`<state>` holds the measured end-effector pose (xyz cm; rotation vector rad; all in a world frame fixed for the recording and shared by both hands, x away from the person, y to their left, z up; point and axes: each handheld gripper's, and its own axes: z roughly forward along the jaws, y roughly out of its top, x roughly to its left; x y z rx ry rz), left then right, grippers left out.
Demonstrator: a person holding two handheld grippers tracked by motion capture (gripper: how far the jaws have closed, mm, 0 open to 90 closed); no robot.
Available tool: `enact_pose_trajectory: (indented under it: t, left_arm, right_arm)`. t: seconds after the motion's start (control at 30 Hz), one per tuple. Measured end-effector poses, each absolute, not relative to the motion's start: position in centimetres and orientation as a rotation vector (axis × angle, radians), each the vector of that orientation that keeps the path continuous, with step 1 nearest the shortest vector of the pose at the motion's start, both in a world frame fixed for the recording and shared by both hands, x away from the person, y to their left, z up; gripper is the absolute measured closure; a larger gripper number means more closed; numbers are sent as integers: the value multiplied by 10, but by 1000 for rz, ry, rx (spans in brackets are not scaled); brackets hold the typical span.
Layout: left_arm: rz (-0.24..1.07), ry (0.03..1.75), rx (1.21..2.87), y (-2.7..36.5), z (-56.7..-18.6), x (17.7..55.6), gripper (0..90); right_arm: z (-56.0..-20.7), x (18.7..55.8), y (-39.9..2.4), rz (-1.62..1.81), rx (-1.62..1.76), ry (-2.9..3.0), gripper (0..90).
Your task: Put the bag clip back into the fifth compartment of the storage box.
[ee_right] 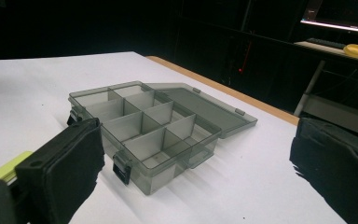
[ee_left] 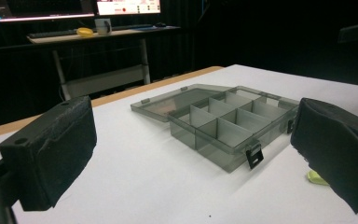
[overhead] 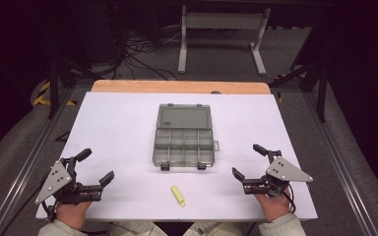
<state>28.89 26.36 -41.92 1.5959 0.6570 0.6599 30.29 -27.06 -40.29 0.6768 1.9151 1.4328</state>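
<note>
A smoky grey compartment box [overhead: 184,146] lies in the middle of the white table [overhead: 118,128], its lid [overhead: 184,118] folded flat open toward the far side. Its divided cells look empty [ee_left: 228,126] [ee_right: 144,126]. A small yellow-green piece [overhead: 178,195] lies on the table in front of the box, between the two grippers; it peeks out beside a jaw [ee_left: 318,178] [ee_right: 7,167]. My left gripper [overhead: 98,167] rests at the near left, open and holding nothing. My right gripper [overhead: 248,161] rests at the near right, open and holding nothing.
The white table has a wooden strip [overhead: 177,87] along its far edge. Beyond it stand a grey desk frame [overhead: 221,34] and cables on the floor. Metal rails [overhead: 344,162] run along both sides of the table.
</note>
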Motion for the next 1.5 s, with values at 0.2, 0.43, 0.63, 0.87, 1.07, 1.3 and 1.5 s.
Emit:
enact_pose_trajectory:
  t: [0.2,0.43,0.63,0.87,1.07,1.3,1.5]
  left_arm:
    - [660,649,1598,264,-419,289,23]
    - [641,647,1607,263,-420,290,20]
    - [643,655,1605,263,-420,291,23]
    - [601,657,1594,255,-418,295,28]
    - [566,641,1604,245,-412,301,27]
    - [557,614,1626,229,-403,308,26]
    - [565,530,1661,205,-396,311,26]
  right_arm:
    - [-403,303,-271,1436,678,1916,29]
    - [-404,303,-271,1434,681,1919,29]
    - [-404,304,-269,1435,679,1925,30]
    - [-405,304,-269,1428,680,1935,30]
    - [-406,305,-267,1428,683,1944,32]
    - [-406,305,-267,1427,684,1949,32]
    - [-406,305,-268,1429,685,1944,32]
